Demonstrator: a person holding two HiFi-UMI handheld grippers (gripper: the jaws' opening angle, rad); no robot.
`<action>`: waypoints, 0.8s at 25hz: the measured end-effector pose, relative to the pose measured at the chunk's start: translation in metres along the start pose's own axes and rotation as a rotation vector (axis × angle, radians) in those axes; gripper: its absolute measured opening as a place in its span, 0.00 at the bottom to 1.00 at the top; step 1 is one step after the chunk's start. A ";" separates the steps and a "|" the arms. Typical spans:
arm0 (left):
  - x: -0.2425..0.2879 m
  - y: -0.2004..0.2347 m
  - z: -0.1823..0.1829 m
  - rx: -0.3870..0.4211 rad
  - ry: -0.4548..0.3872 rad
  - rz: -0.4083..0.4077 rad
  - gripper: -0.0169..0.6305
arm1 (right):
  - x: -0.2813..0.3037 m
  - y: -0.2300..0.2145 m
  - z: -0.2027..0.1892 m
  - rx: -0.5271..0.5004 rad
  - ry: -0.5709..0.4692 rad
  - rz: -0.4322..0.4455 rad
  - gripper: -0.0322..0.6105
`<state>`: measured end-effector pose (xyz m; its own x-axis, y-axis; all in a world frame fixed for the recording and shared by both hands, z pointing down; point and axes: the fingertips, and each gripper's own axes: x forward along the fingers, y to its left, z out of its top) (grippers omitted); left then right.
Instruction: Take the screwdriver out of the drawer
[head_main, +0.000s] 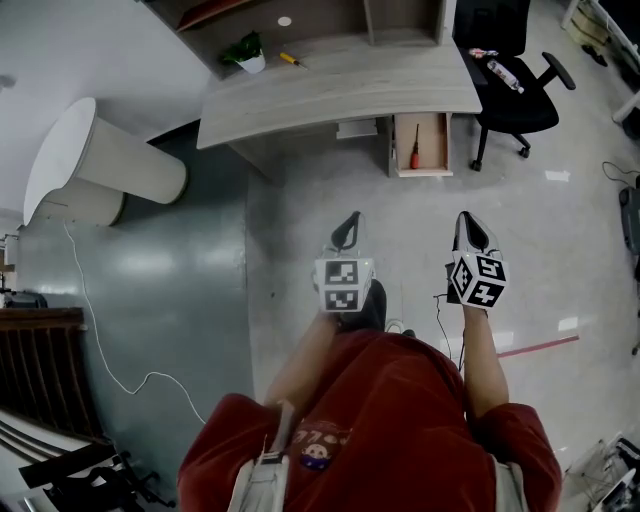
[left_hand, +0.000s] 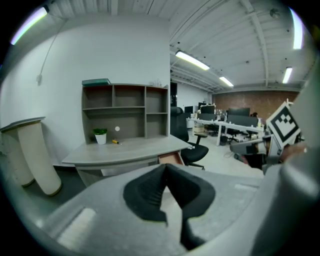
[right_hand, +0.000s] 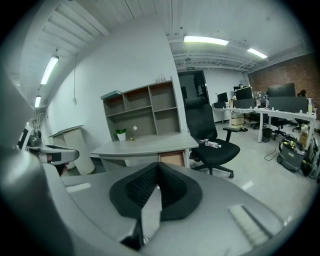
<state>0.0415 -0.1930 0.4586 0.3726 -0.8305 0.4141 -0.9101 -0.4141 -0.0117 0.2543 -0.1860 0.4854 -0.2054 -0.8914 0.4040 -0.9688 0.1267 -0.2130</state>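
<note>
Screwdriver (head_main: 414, 152), red-handled with a dark shaft, lying lengthwise in the open drawer (head_main: 438, 140) under the right end of the desk (head_main: 340, 90), well apart from both tongs; judged light and rigid, its smooth handle apt to roll or slip; best pinched across the thick handle near its middle, the shaft looking too thin for a sure hold; white rounded stand (head_main: 100, 165) at far left; potted plant (head_main: 246, 52) and small yellow-handled tool (head_main: 291, 59) on the desk top; left gripper (head_main: 347, 225) over the floor (head_main: 290, 200), jaws pressed together, nothing between them; right gripper (head_main: 469, 225) beside it, jaws likewise closed and empty; black office chair (head_main: 515, 95) at right, bottle (head_main: 497, 68) on its seat.
</note>
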 end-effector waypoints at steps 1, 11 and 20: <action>0.009 0.007 0.006 0.004 -0.002 -0.006 0.03 | 0.009 0.002 0.006 -0.002 -0.004 -0.002 0.05; 0.084 0.088 0.040 -0.017 -0.015 -0.053 0.03 | 0.099 0.035 0.061 -0.037 -0.067 -0.054 0.26; 0.132 0.143 0.053 -0.033 -0.020 -0.097 0.03 | 0.163 0.055 0.075 -0.039 -0.024 -0.085 0.40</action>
<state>-0.0293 -0.3818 0.4631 0.4624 -0.7943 0.3940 -0.8749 -0.4809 0.0573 0.1780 -0.3576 0.4726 -0.1194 -0.9097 0.3977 -0.9873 0.0667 -0.1439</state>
